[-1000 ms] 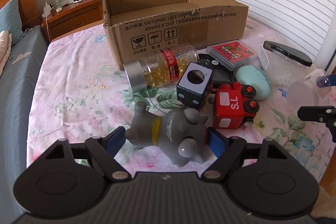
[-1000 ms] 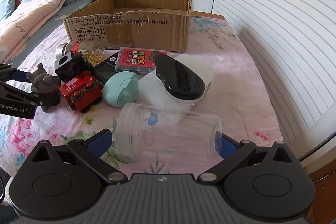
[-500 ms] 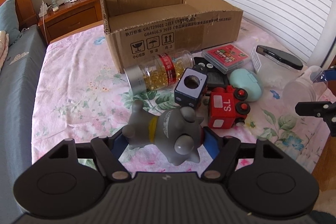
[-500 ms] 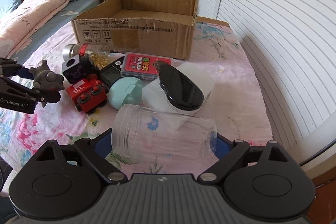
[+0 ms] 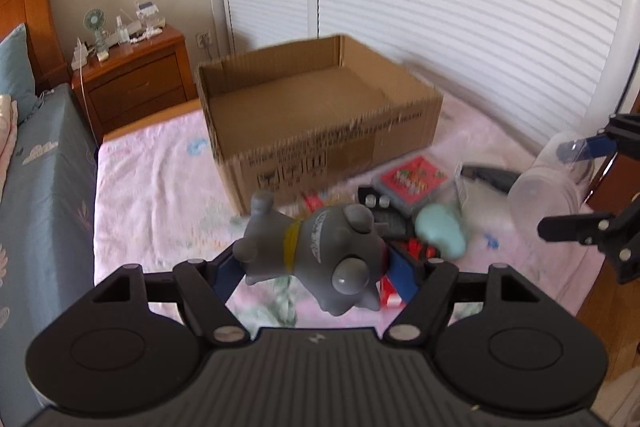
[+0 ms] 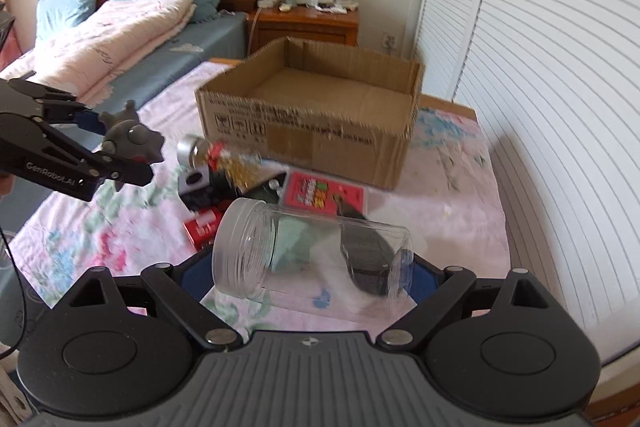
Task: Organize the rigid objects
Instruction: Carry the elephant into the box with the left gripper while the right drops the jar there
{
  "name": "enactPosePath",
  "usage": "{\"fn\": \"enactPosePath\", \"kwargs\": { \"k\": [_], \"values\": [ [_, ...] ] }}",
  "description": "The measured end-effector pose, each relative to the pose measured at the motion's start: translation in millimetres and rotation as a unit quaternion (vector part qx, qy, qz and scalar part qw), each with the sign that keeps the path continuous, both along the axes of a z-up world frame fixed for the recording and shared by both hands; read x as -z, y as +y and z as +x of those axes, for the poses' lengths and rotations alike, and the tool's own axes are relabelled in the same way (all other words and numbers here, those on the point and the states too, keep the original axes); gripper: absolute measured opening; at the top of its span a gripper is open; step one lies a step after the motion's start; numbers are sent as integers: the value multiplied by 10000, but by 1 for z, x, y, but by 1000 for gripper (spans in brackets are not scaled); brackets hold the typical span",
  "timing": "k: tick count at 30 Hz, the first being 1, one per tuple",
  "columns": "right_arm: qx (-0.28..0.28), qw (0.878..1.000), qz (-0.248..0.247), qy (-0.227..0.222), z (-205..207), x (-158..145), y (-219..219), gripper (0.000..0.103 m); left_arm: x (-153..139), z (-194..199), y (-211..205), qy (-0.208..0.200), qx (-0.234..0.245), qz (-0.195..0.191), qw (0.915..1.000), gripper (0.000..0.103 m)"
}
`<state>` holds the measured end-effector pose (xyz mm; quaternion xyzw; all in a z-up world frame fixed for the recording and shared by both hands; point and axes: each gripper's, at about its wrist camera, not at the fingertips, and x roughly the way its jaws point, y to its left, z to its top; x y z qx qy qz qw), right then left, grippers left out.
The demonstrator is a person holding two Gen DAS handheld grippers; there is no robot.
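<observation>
My left gripper [image 5: 316, 267] is shut on a grey toy animal [image 5: 312, 247] with a yellow collar, held in the air above the bed; it also shows in the right wrist view [image 6: 130, 139]. My right gripper [image 6: 312, 267] is shut on a clear plastic jar [image 6: 308, 255] lying sideways between the fingers, also raised; the jar shows at the right in the left wrist view [image 5: 548, 195]. An open, empty cardboard box [image 5: 320, 115] stands on the pink floral bed ahead; it also shows in the right wrist view [image 6: 320, 115].
On the bed in front of the box lie a pill bottle [image 6: 216, 155], a red toy train [image 6: 202, 229], a dark cube [image 6: 196, 185], a red card box [image 6: 324, 193], a mint case [image 5: 440, 231] and a black-lidded container [image 5: 488, 175]. A wooden nightstand [image 5: 132, 75] stands behind.
Both grippers have risen from the bed with their objects, the toy animal and the clear jar, and moved towards the cardboard box, whose inside is now visible.
</observation>
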<state>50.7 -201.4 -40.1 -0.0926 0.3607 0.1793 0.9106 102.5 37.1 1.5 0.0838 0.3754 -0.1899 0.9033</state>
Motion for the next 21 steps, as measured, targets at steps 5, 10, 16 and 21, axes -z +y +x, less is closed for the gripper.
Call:
{"fn": "enactPosePath", "kwargs": {
  "k": [5, 10, 16, 21],
  "values": [
    [-213, 9992, 200, -261, 30, -28, 3, 95, -26, 36, -12, -350, 31, -35, 9994, 73],
    [-195, 9989, 124, -416, 72, -45, 9, 95, -29, 91, -26, -336, -96, -2, 9994, 73],
    [-109, 9993, 95, -343, 117, -48, 12, 95, -15, 137, -31, -293, -395, 3, 9988, 90],
    [-103, 9997, 95, -205, 144, -43, 18, 95, -10, 136, -21, -430, -631, -3, 9971, 98]
  ]
}}
